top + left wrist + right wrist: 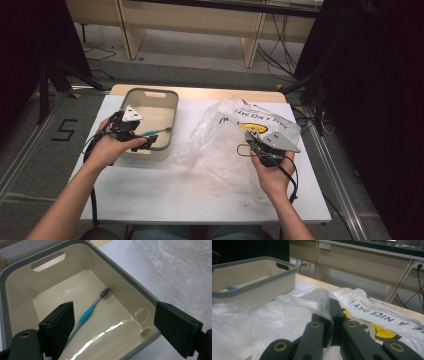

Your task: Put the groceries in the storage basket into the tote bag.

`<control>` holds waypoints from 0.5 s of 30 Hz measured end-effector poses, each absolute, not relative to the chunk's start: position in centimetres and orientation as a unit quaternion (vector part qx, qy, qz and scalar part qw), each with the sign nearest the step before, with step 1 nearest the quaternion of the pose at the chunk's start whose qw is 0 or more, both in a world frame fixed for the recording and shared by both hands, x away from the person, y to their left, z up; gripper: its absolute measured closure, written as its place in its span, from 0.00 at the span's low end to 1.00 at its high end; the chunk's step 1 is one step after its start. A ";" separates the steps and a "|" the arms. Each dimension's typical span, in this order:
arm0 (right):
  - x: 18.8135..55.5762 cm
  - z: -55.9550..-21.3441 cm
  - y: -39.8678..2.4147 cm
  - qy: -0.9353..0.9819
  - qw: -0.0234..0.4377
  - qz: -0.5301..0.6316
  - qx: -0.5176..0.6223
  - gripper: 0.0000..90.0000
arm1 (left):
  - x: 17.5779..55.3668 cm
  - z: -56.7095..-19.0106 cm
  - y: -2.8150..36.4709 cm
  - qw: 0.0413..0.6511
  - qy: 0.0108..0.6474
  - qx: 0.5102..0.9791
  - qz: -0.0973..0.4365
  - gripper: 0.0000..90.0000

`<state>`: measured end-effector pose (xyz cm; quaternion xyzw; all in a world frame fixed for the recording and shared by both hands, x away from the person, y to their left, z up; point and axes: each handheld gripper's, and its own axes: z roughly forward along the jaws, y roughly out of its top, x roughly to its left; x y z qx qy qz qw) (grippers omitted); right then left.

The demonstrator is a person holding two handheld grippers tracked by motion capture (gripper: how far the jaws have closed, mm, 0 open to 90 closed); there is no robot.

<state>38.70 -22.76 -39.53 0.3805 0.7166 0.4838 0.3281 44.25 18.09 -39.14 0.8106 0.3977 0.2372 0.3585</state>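
Left gripper hangs over the near edge of the bin, jaws spread wide with nothing between them. A toothbrush with a blue grip lies on the bin floor, bristle end pointing to the far right corner. The bin sits on the left part of the white table. To its right, the right gripper has its jaws pinched tight on a fold of the clear plastic bag, which lies crumpled just beside the bin.
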 end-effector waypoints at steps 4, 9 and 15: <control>38.7 -39.6 -22.8 0.717 0.327 0.484 0.380 1.00 | 45.4 -39.1 17.9 0.341 0.398 0.819 0.235 0.21; 38.7 -39.6 -22.8 0.717 0.325 0.484 0.381 1.00 | 47.8 -39.4 17.7 0.307 0.397 0.833 0.233 0.22; 38.8 -39.6 -22.8 0.719 0.324 0.483 0.382 1.00 | 49.6 -40.1 17.4 0.267 0.382 0.855 0.228 0.24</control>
